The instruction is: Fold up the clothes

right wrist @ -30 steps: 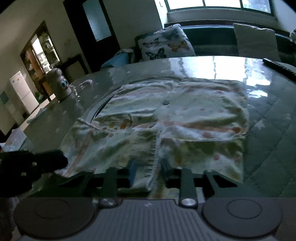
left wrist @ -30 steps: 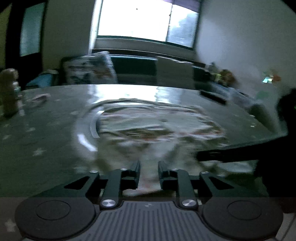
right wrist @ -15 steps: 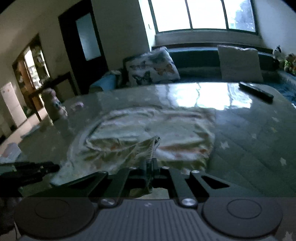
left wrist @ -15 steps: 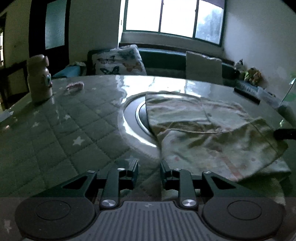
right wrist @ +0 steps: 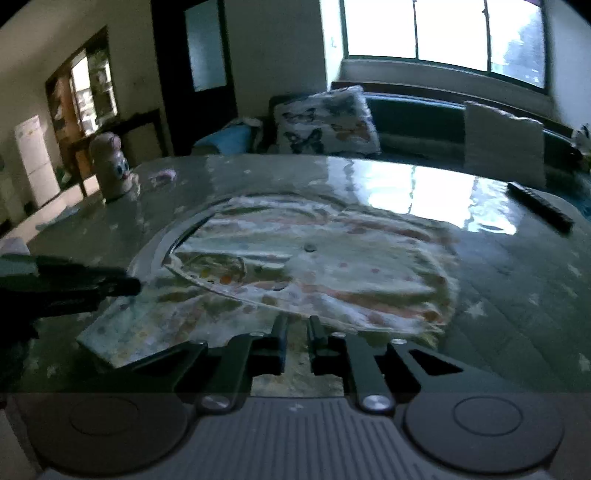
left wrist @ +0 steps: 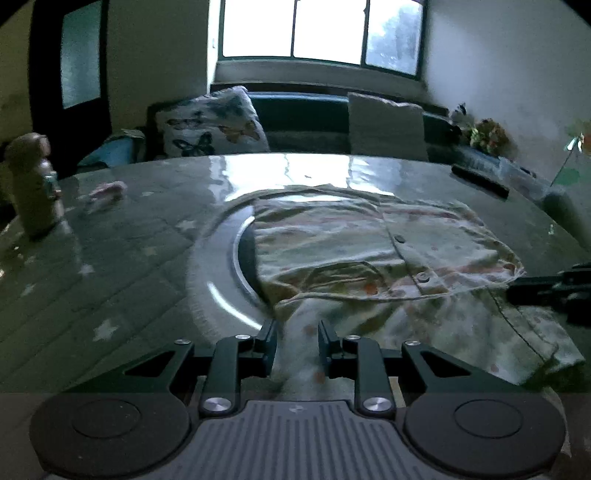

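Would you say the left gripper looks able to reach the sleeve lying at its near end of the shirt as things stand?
Probably yes. The left gripper stands open over the near sleeve of the shirt, cloth showing between its fingers, and nothing lies between them. The right gripper is off at the other side.

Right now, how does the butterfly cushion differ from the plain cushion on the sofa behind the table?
The butterfly cushion carries a coloured print; the plain cushion is pale, without pattern. The butterfly cushion leans tilted; the plain cushion stands nearly straight. Both rest against the dark sofa under the window.
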Tool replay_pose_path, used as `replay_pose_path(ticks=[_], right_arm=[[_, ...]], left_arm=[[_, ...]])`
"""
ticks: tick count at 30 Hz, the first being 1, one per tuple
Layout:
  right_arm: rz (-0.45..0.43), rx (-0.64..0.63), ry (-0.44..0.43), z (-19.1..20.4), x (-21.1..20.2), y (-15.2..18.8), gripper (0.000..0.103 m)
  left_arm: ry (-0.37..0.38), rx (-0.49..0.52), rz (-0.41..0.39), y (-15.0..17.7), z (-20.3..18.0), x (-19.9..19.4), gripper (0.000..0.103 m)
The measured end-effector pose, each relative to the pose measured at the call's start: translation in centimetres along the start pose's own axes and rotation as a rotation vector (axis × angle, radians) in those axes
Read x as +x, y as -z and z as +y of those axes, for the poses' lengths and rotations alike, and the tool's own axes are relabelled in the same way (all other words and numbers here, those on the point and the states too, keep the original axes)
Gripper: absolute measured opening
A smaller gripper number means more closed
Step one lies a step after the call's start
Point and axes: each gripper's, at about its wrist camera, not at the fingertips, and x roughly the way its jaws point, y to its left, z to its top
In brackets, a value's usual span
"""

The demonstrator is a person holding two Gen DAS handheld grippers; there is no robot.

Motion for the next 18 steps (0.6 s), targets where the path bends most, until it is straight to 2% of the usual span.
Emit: replay_pose_path(ticks=[7, 18], right_arm=[[0.05, -0.009, 0.003, -1.0, 2.2, 1.0, 0.017], [0.056, -0.055, -0.021, -0.2, -1.5, 3.4, 0.021]], left_arm=[[-0.004, 0.035, 0.023, 0.0, -0.2, 1.9, 0.027], [-0.013, 0.095, -0.002, 1.6, -0.9, -0.8, 0.027]])
